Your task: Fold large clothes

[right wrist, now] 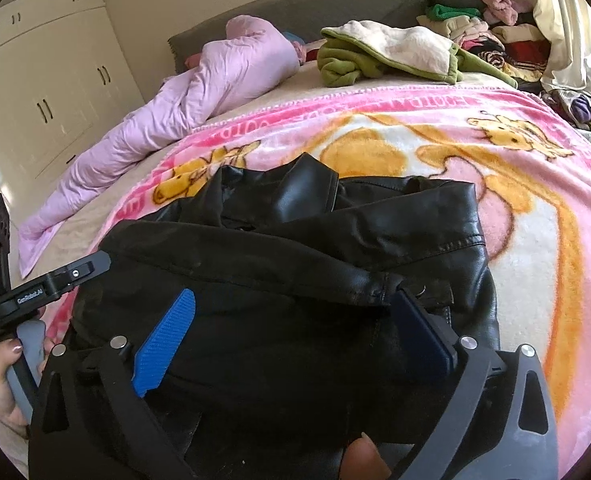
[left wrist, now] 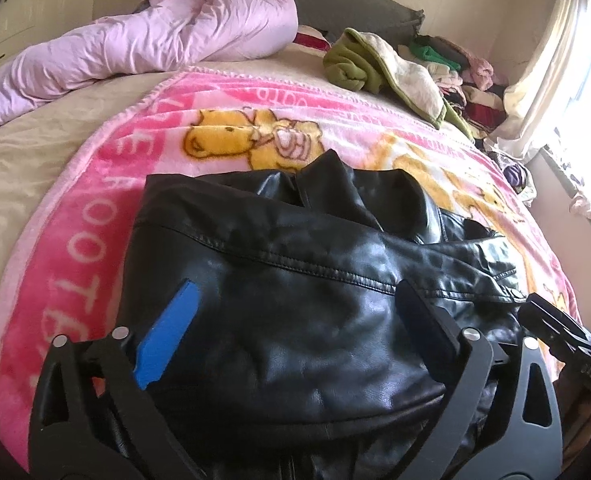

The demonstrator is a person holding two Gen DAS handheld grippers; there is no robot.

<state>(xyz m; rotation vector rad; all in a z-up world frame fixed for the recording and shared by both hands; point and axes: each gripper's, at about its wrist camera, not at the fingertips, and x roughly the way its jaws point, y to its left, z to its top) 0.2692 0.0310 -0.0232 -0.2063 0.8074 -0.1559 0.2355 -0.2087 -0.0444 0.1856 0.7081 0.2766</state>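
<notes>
On the bed's pink blanket (left wrist: 95, 208), a folded black leather jacket (left wrist: 287, 280) lies beneath the left gripper (left wrist: 291, 340) and right gripper (right wrist: 295, 340), both jaws spread wide, gripping nothing. The stiff, slippery leather may spring its fold open.

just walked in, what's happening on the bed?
A person with a handheld claw in each hand is folding a black leather jacket on a pink cartoon blanket. The jacket lies bunched and partly folded. Both the left claw and the right claw stand wide open over it, gripping nothing. A green and cream garment and a heap of clothes wait further back.
</notes>
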